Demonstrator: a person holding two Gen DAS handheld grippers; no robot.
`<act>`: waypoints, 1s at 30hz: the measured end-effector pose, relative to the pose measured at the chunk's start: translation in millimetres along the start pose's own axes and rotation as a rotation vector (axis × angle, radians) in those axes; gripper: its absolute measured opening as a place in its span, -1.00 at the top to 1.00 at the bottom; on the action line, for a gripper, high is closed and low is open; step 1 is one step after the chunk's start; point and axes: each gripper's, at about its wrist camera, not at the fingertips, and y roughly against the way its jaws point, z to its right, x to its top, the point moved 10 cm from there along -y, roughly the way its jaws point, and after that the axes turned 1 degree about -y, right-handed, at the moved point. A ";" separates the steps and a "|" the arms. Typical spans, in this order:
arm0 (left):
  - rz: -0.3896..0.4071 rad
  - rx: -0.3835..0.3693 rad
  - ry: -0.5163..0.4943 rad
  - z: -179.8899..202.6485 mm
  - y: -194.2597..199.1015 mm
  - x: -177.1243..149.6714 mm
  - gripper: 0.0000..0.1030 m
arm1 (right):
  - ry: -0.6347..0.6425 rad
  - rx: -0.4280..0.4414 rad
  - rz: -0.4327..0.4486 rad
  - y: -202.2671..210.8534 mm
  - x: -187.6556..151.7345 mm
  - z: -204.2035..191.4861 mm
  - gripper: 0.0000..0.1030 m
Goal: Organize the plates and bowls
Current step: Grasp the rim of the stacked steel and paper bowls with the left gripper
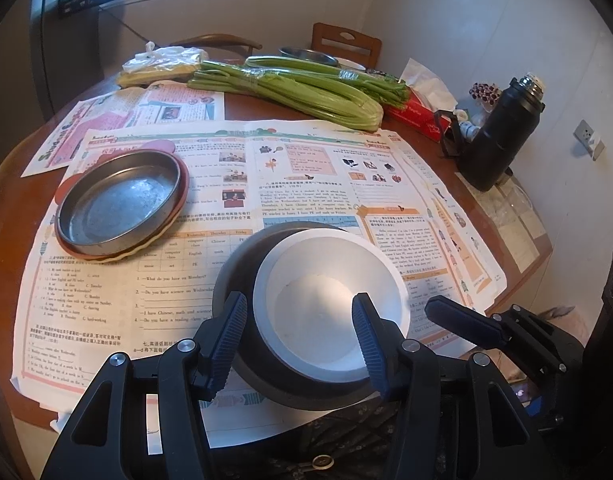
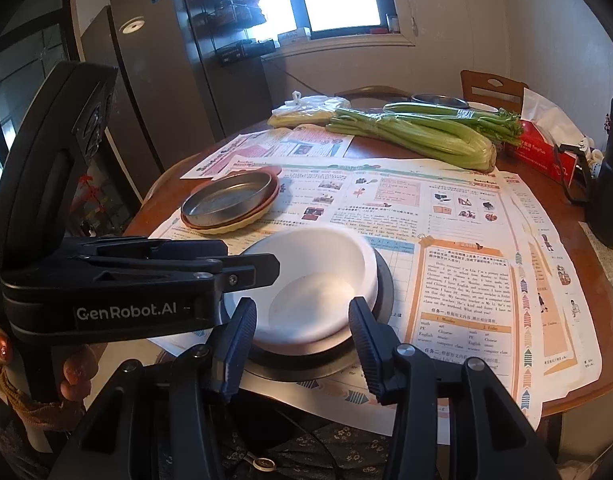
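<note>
A white bowl [image 1: 318,276] sits nested in a larger dark metal bowl [image 1: 236,268] at the table's near edge, on newspaper. My left gripper [image 1: 298,336] hovers over their near side, open, its fingers apart and pressing on nothing. From the right, one finger of my right gripper [image 1: 458,320] reaches toward the white rim. In the right wrist view my right gripper [image 2: 304,340] is open in front of the white bowl [image 2: 318,256] and the metal bowl [image 2: 384,284]. Further left, a round metal pan [image 1: 118,200] rests on a reddish plate and a cream plate.
Newspaper [image 1: 306,168] covers most of the round wooden table [image 1: 26,216]. Celery [image 1: 306,88], a plastic bag [image 1: 162,60] and a metal basin [image 1: 306,54] lie at the far side. A red tissue box [image 1: 418,114] and a black flask [image 1: 498,132] stand at right.
</note>
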 end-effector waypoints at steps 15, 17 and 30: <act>0.046 0.014 0.021 -14.5 15.9 3.7 -0.11 | -0.013 0.000 0.080 24.7 14.2 0.8 0.05; 0.054 0.022 0.026 -18.6 17.1 3.7 -0.14 | -0.031 -0.004 0.074 22.5 14.0 4.7 0.05; 0.021 0.060 0.040 -25.9 2.7 -5.8 -0.23 | -0.159 -0.008 0.010 5.2 3.9 30.7 -0.05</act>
